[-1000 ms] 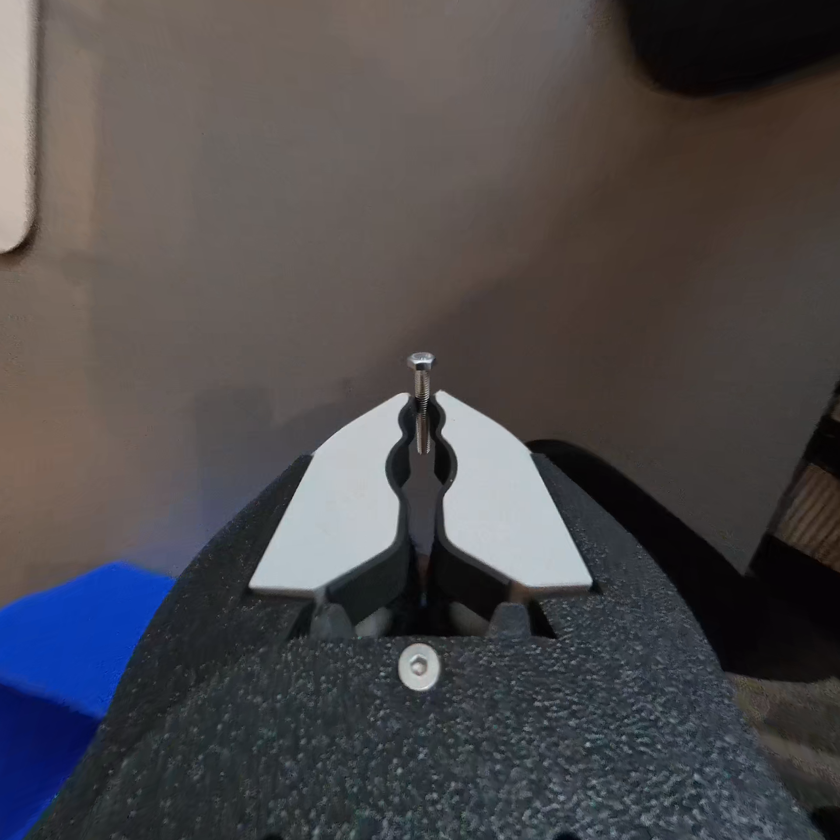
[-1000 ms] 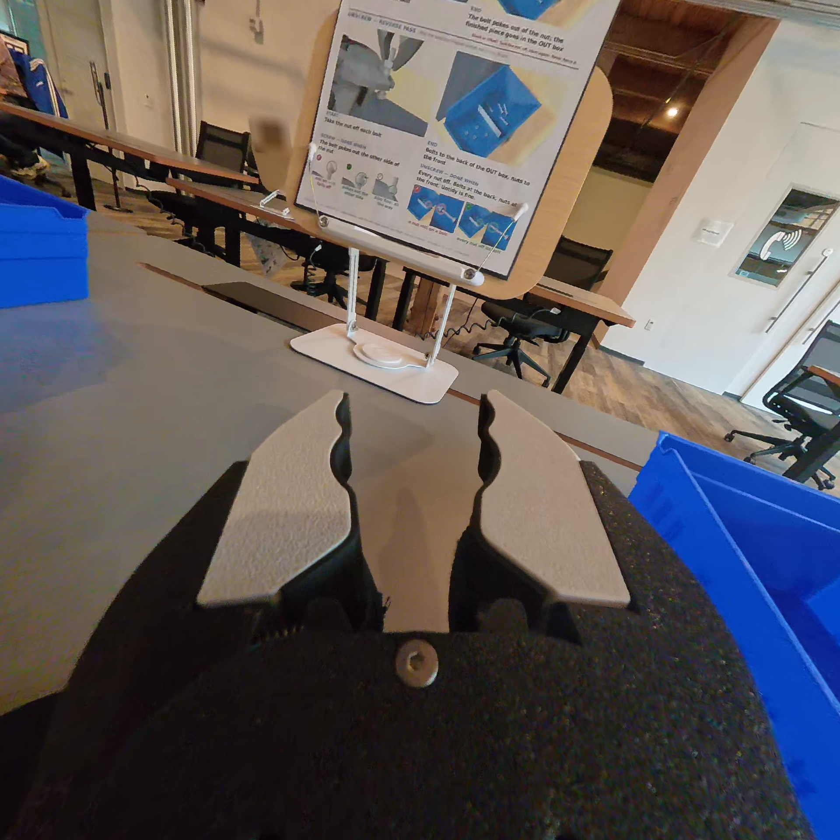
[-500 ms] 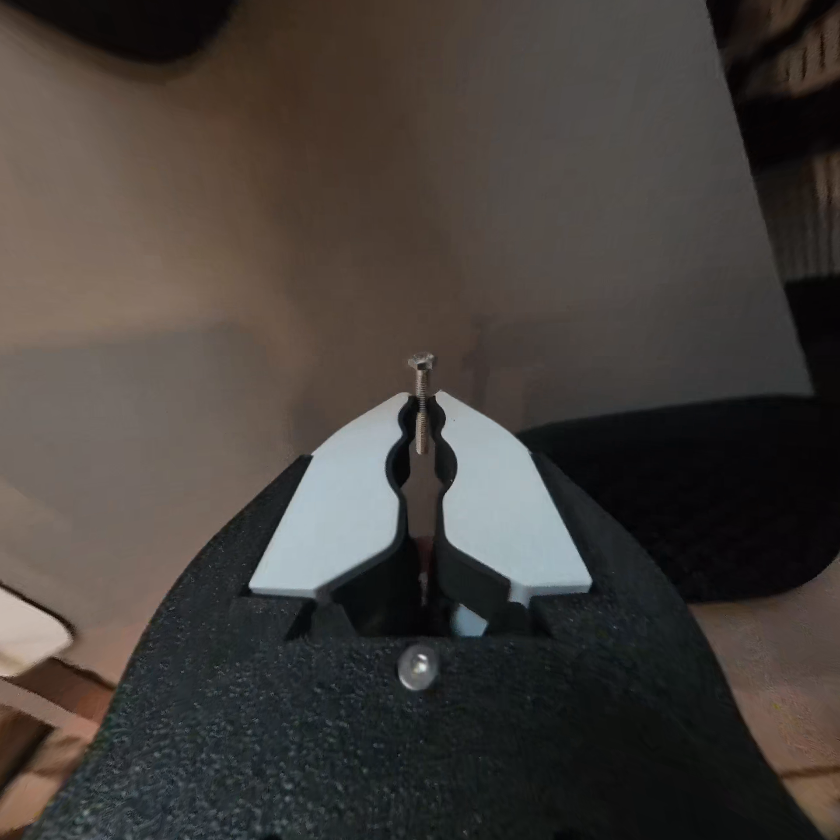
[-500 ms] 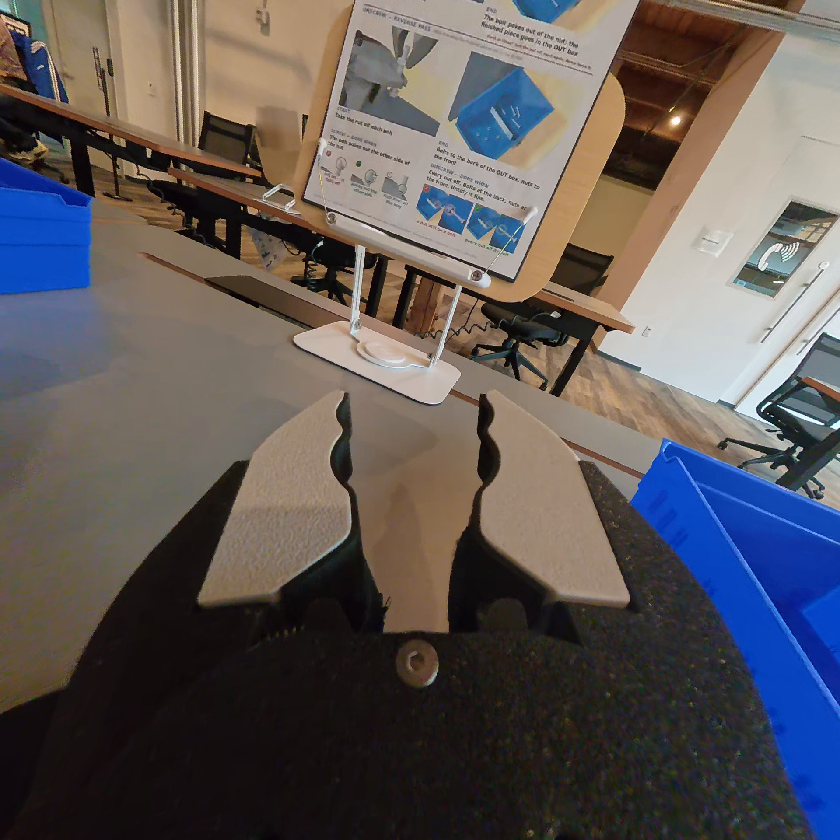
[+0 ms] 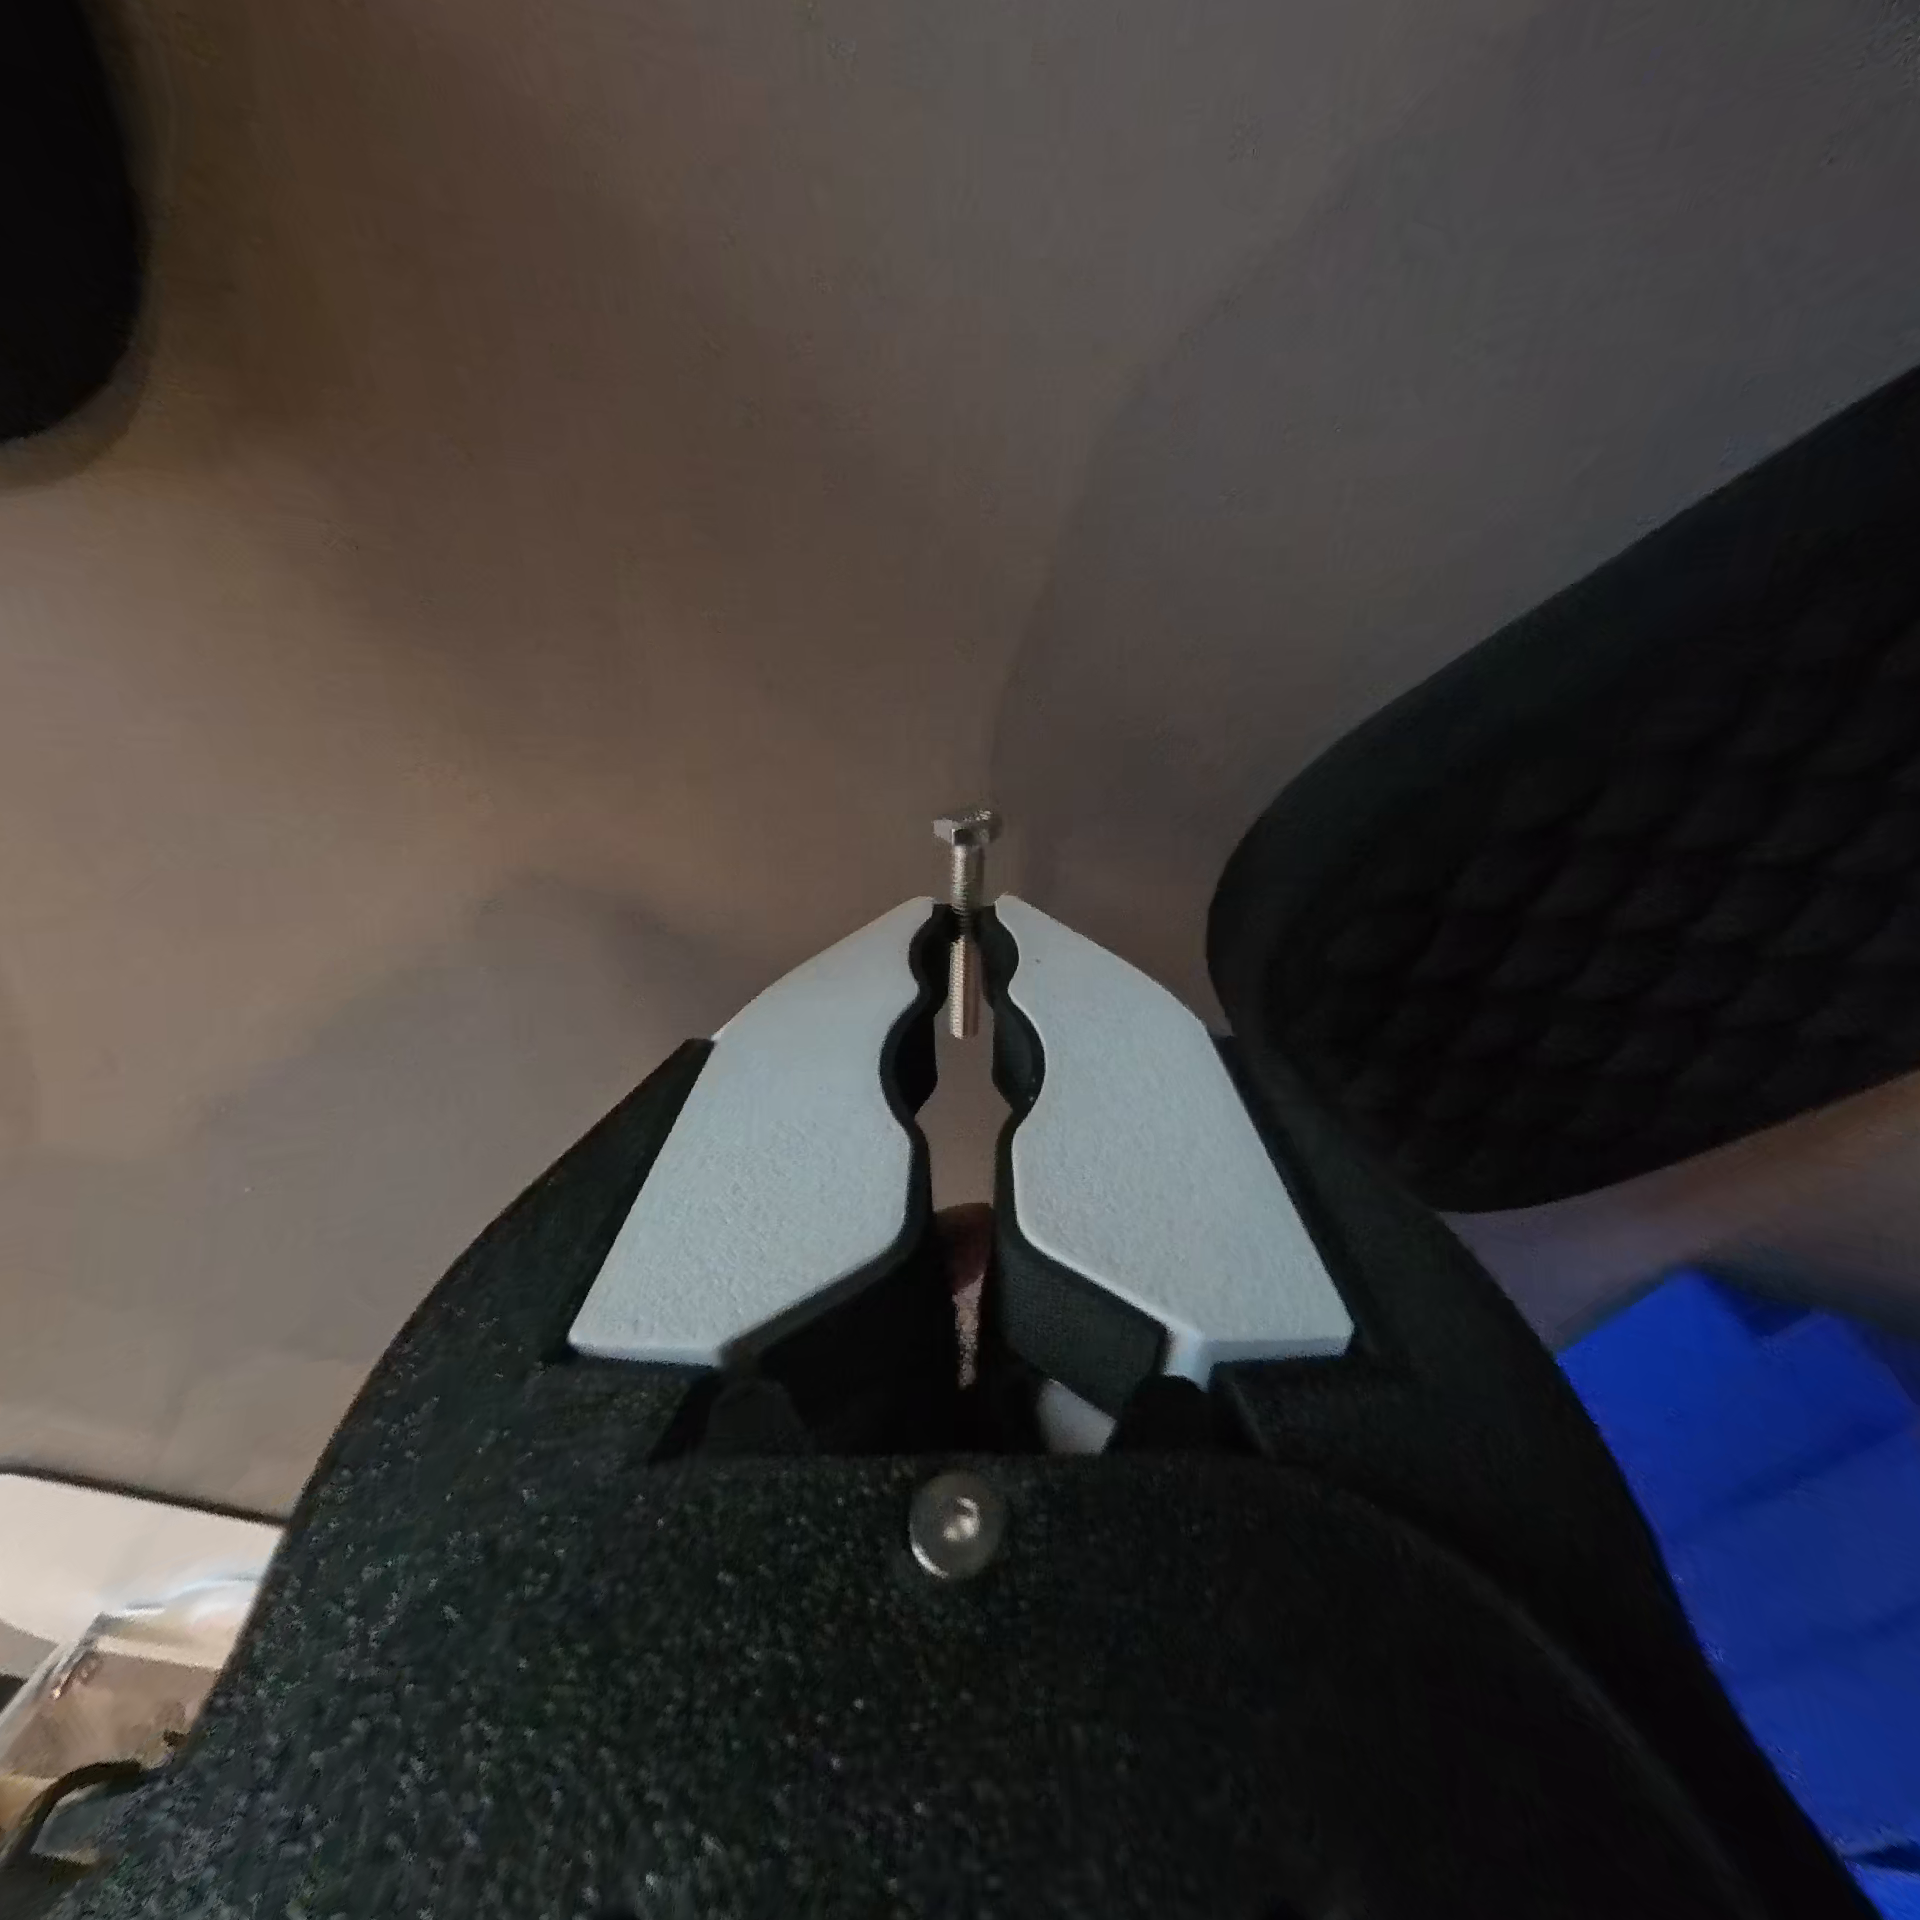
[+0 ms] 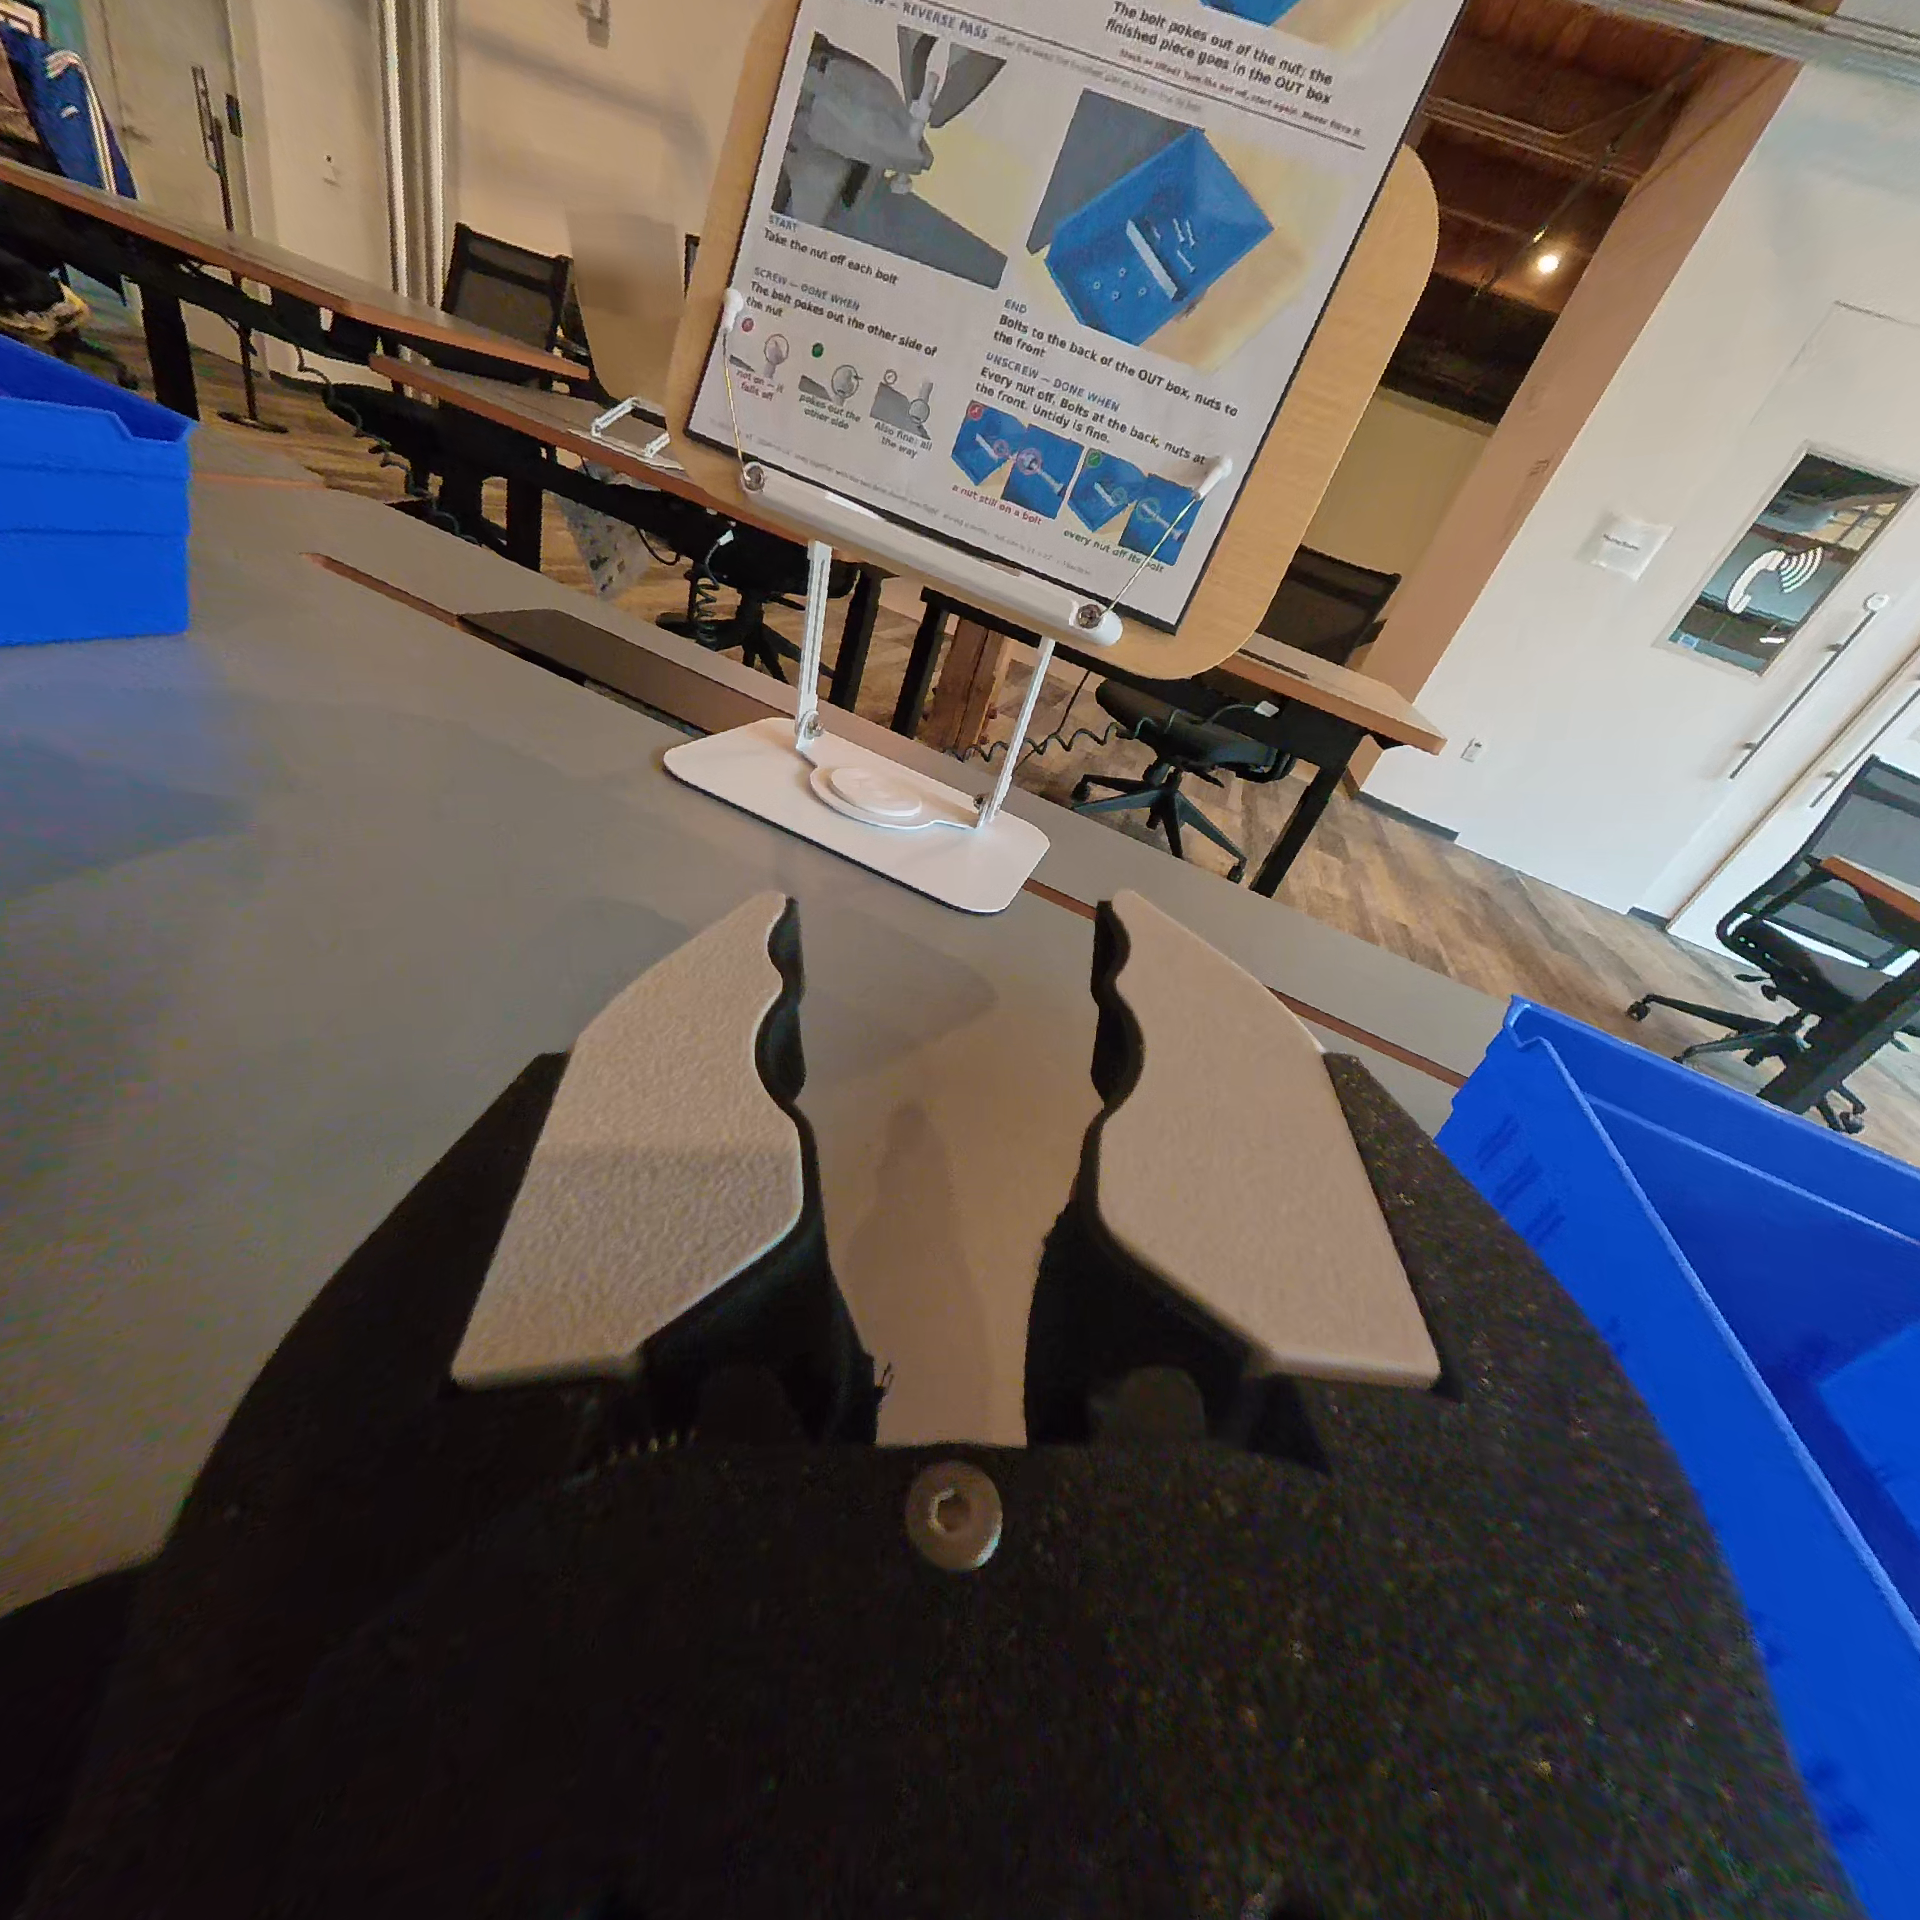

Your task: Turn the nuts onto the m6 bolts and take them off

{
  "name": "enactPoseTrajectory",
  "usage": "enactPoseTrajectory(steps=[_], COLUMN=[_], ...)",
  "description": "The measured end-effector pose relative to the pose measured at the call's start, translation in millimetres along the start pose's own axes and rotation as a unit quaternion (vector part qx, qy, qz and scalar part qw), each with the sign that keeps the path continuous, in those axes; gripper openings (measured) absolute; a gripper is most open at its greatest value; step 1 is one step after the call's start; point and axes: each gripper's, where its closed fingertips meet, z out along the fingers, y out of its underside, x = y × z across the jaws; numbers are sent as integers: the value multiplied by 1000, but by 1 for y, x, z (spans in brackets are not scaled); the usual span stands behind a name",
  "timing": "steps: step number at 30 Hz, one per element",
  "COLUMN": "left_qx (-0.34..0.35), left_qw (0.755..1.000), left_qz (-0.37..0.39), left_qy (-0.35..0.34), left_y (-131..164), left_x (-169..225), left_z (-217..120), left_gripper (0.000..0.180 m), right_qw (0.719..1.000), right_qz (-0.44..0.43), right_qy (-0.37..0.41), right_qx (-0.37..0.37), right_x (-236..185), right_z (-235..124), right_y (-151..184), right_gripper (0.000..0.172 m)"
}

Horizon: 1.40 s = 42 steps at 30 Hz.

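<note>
Your left gripper (image 5: 964, 914) stays clenched on the silver bolt (image 5: 966, 883), pads pressing the threaded shank, head pointing away from you and no nut on it. Over the last second that wrist has swung: the blue bin (image 5: 1745, 1455) that sat at 8 o'clock now shows at 4 o'clock, with a dark padded shape (image 5: 1621, 883) at 3 o'clock. I judge you are carrying the bare bolt toward a bin.

Your right gripper (image 6: 945, 935) hangs released with nothing between its fingers, barely shifted over the grey table (image 6: 312, 883). Open table lies from 9 to 12 o'clock; the stand's white base (image 6: 862, 821) sits at 12, and a blue bin's rim (image 6: 1558, 1101) crowds 3 o'clock.
</note>
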Motion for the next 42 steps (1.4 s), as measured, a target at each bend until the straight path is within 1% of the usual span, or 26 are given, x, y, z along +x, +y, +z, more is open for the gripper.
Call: enactPoseTrajectory(steps=[7, 13, 18, 19, 20, 22, 23, 25, 26, 28, 30, 31, 34, 36, 37, 38, 41, 42], left_qx=[16, 31, 54, 57, 65, 112, 145, 207, 230, 254, 262, 271, 289, 273, 260, 250, 227, 214], left_qw=[1000, 999, 996, 994, 992, 981, 971, 939, 919, 876, 826, 795, 682, 603, 565, 533, 463, 446], left_qz=[-16, -35, -75, -89, -107, -152, -181, -256, -297, -369, -437, -471, -570, -625, -653, -679, -748, -767], left_qy=[12, 3, -11, -18, -25, -50, -66, -98, -120, -179, -240, -268, -356, -414, -432, -439, -417, -409], left_y=[5, 12, 16, 19, 21, 19, 16, 14, 16, 29, 47, 55, 90, 122, 139, 153, 181, 190], left_x=[-5, -9, -15, -17, -18, -23, -26, -30, -31, -31, -21, -14, 21, 57, 78, 99, 155, 170], left_z=[7, 13, 13, 13, 11, 3, -5, -25, -37, -59, -83, -96, -138, -160, -167, -170, -163, -157], left_gripper=[5, 6, 27, 33, 34, 41, 46, 59, 60, 61, 64, 64, 62, 58, 56, 56, 56, 53], right_qw=[1000, 1000, 1000, 1000, 1000, 1000, 1000, 1000, 1000, 1000, 1000, 1000, 999, 999, 998, 998, 997, 996], right_qz=[3, -1, 0, -1, -2, 0, 0, 2, 4, 8, 10, 10, 14, 17, 17, 18, 23, 25], right_qy=[-4, 0, 2, 3, 3, 3, 2, 1, 0, -4, -9, -12, -30, -38, -41, -45, -61, -69], right_qx=[-5, -9, -10, -11, -10, -9, -9, -10, -12, -17, -22, -25, -27, -35, -39, -41, -45, -47], right_x=[-1, 0, 1, 1, 1, 1, 1, 1, 1, 0, -2, -3, -8, -10, -10, -11, -16, -18], right_z=[2, 2, 2, 2, 2, 2, 2, 2, 2, 3, 3, 4, 4, 5, 5, 6, 6, 7], right_y=[2, 4, 5, 5, 5, 4, 4, 4, 5, 6, 8, 8, 9, 11, 13, 14, 15, 16], right_gripper=[53, 53, 52, 52, 52, 52, 52, 52, 52, 52, 53, 53, 56, 56, 56, 57, 58, 59])
